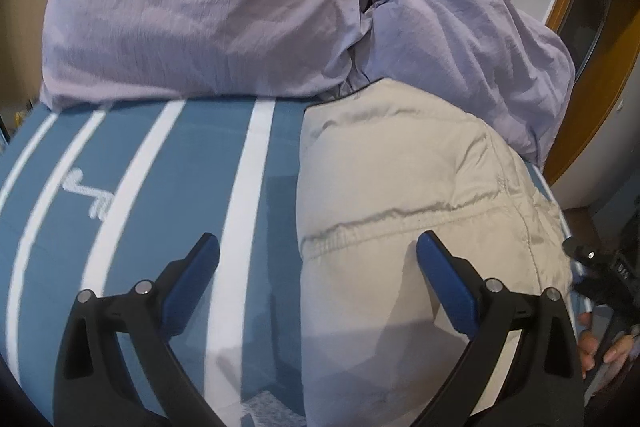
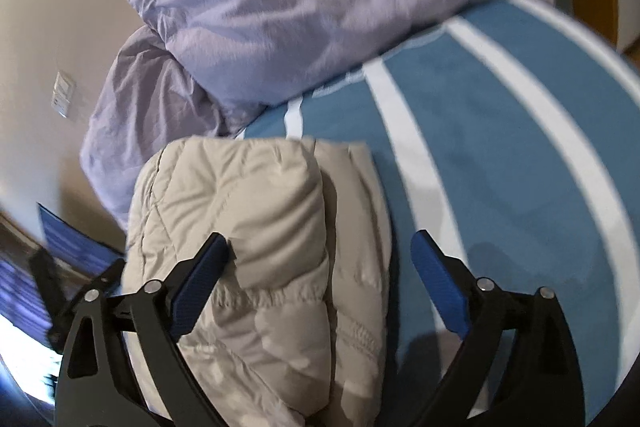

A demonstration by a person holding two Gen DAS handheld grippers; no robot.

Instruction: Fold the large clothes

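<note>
Partly cropped: folded beige jacket [image 2: 256,227]

Beige puffer jacket [image 2: 256,227] folded on striped bed [image 2: 500,147]

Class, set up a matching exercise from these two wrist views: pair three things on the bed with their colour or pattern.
Things:
1. puffy quilted jacket
2. crumpled duvet
3. flat bed cover

Descriptions:
A. blue with white stripes
B. beige
C. pale lilac

Pairs: 1-B, 2-C, 3-A
</note>
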